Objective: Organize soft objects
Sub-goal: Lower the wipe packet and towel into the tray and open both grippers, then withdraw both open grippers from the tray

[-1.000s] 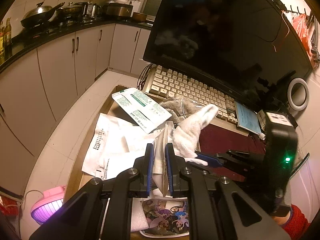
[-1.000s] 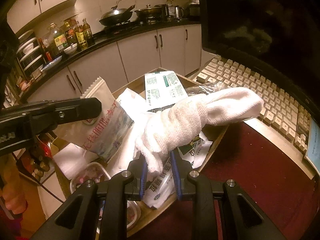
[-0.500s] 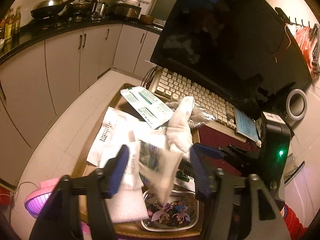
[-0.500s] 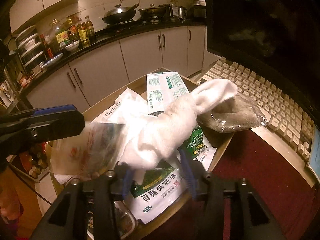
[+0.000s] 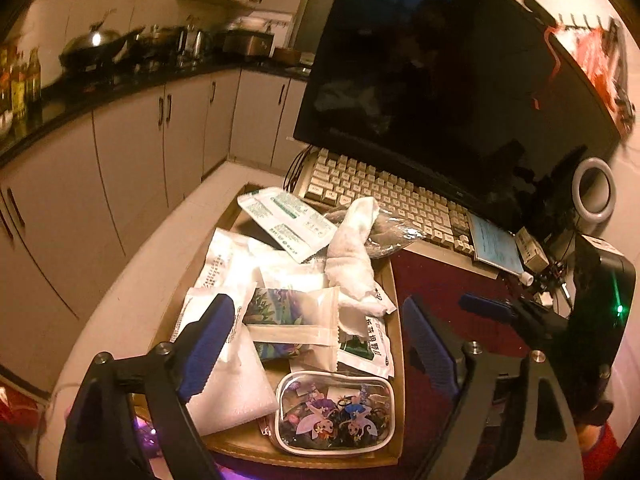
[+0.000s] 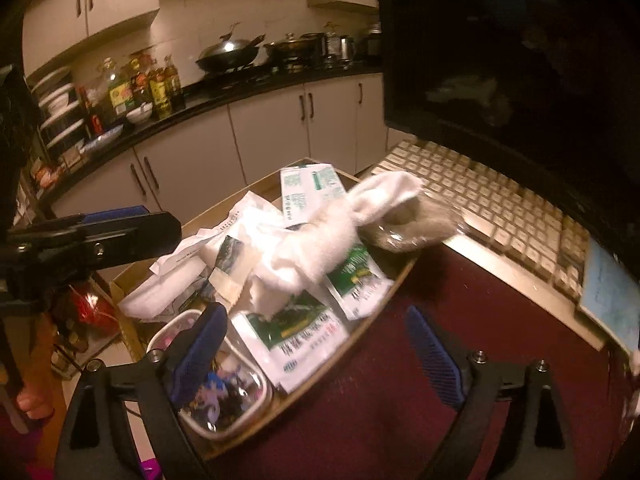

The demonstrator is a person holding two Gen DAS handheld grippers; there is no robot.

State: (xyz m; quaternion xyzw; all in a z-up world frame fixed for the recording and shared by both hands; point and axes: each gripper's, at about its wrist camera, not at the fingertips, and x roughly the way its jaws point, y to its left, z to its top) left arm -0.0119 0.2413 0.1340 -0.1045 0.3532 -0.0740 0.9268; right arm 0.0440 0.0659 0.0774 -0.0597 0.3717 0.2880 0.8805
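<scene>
The white towel [image 5: 352, 256] and the snack packet [image 5: 294, 322] have been released into the cardboard tray [image 5: 394, 292]; left gripper [image 5: 320, 344] and right gripper [image 6: 320, 350] are spread wide, empty

white towel [image 5: 352, 256] over the brown tray [image 5: 394, 280]; beside the towel, green-and-white packets [image 6: 296, 328] and a clear pouch [image 5: 334, 412] with purple cartoon figures.

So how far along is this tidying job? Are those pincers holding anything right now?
Nothing is in hand: the left gripper and right gripper are both open and empty. Done so far: the white towel and a flat packet lie with other bags in the cardboard tray. Left to do: the pile looks loose and jumbled, so straightening probably remains.
</scene>
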